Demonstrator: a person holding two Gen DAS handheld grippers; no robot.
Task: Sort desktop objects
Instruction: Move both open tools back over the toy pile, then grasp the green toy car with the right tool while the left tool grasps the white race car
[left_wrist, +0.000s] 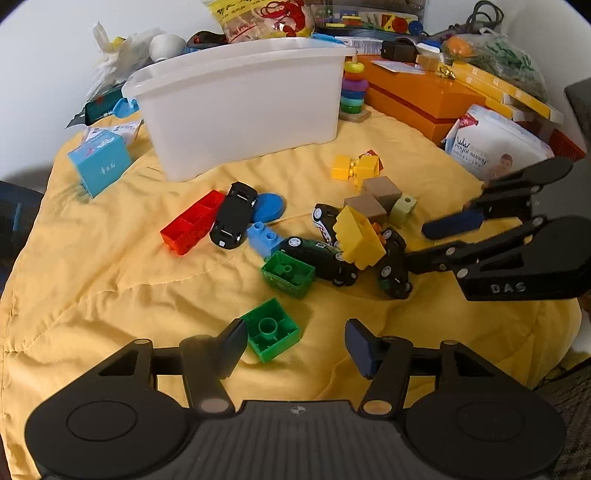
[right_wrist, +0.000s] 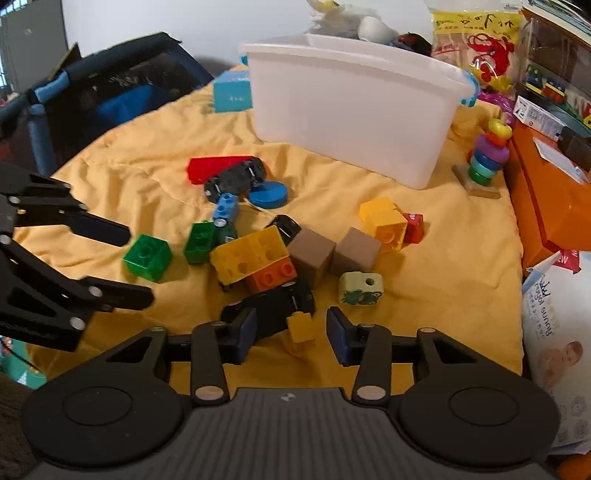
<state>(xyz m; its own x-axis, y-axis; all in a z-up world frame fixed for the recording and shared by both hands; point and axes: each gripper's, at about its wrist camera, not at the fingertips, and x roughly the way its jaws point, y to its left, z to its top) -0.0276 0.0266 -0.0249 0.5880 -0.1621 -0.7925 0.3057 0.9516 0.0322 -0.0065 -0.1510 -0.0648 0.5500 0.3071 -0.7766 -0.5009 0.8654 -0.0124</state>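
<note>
Toy bricks, cars and wooden blocks lie scattered on a yellow cloth (left_wrist: 110, 280) in front of a white plastic bin (left_wrist: 240, 107). My left gripper (left_wrist: 295, 341) is open, with a green brick (left_wrist: 271, 332) against its left finger. My right gripper (right_wrist: 290, 332) is open around a small yellow brick (right_wrist: 301, 326), next to a black toy car (right_wrist: 273, 306). The right gripper also shows at the right of the left wrist view (left_wrist: 417, 243), beside a black car (left_wrist: 393, 269). A big yellow brick (right_wrist: 249, 256) lies on an orange one (right_wrist: 273, 275).
A red brick (left_wrist: 194, 221), a black car (left_wrist: 234, 216), a blue disc (left_wrist: 269, 206) and two brown cubes (left_wrist: 373, 197) lie mid-cloth. A ring stacker (right_wrist: 487, 158), orange box (left_wrist: 417, 92) and wipes pack (left_wrist: 495, 144) stand at the right. A blue box (left_wrist: 99, 166) stands left.
</note>
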